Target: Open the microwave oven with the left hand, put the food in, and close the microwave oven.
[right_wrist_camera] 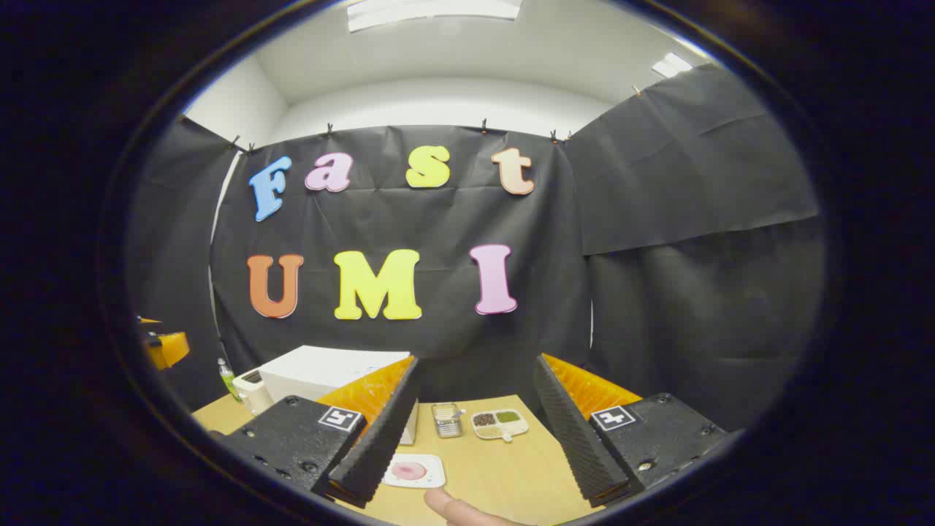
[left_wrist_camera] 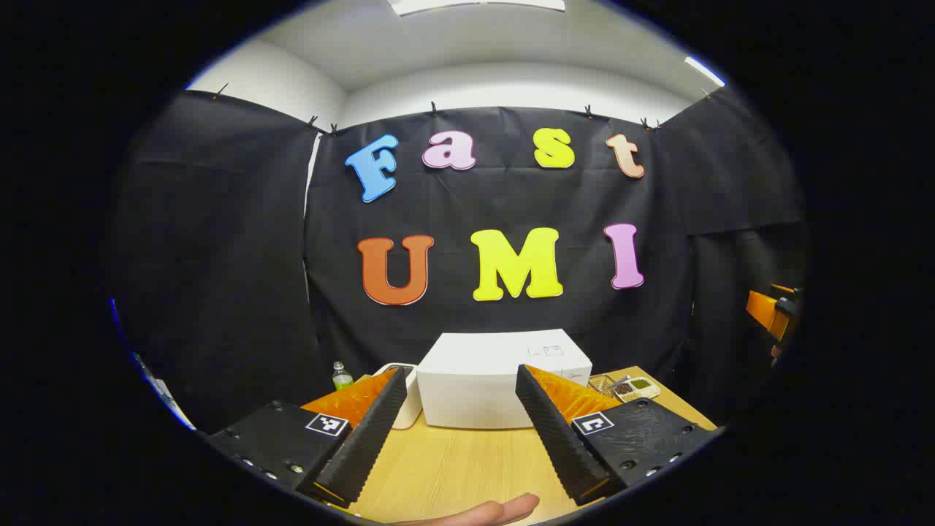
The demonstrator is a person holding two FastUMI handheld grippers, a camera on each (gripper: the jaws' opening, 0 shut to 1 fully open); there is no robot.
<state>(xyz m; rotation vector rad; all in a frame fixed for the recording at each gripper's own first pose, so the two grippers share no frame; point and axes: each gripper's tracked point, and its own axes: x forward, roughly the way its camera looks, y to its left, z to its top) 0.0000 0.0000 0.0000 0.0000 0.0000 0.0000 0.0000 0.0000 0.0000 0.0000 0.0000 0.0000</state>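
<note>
Wooden tabletop (left_wrist_camera: pixel 467 467) fills the foreground, and both grippers are held above it with fingers spread wide, nothing between them. Past the left gripper (left_wrist_camera: pixel 460 431) the white microwave oven (left_wrist_camera: pixel 504 380) stands well apart, shut; it should be approached squarely and its door edge sought before any pull. Ahead of the right gripper (right_wrist_camera: pixel 467 431) the food lies on a small white plate (right_wrist_camera: pixel 415 471), near a divided dish (right_wrist_camera: pixel 500 422). The oven's handle cannot be made out, and its front is partly cut off by the fingers.
</note>
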